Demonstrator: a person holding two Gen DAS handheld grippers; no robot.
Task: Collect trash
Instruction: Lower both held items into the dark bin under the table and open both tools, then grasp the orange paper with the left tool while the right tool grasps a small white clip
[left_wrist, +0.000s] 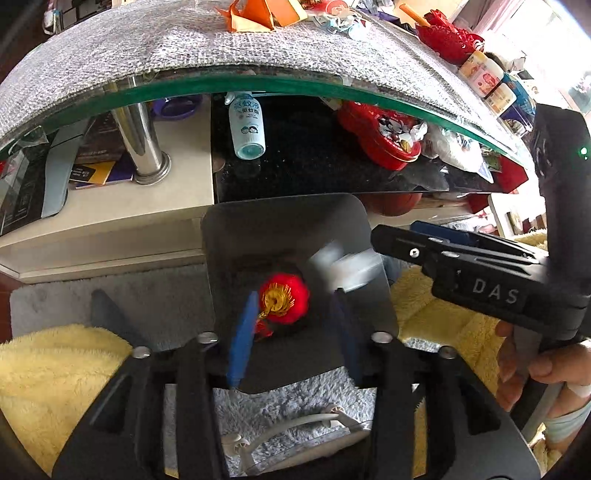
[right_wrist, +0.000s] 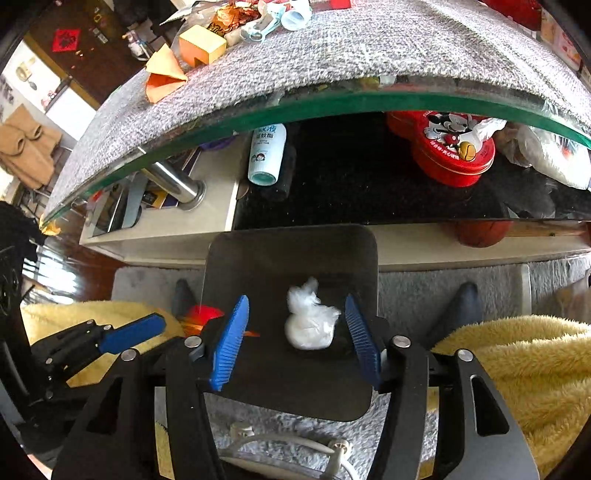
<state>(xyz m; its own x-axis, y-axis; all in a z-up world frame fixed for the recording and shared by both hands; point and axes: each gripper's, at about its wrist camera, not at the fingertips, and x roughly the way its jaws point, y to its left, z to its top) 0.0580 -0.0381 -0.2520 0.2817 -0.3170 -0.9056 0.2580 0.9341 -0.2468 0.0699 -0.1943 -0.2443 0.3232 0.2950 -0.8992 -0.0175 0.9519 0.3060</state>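
Right wrist: open tongs (right_wrist: 295, 336) flank crinkly white wad (right_wrist: 310, 325) (plastic-like).

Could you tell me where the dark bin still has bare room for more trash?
Bare room lies along the dark bin's far wall and near edge. The middle is crowded by the crumpled white plastic wad and red tasselled ornament.

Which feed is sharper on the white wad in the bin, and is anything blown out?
Right wrist view: the white wad is crisp, between the open right claw fingers, over the dark bin. Left wrist view: the same wad is smeared by motion blur, while the red ornament stays sharp; window glare overexposes the top right corner.
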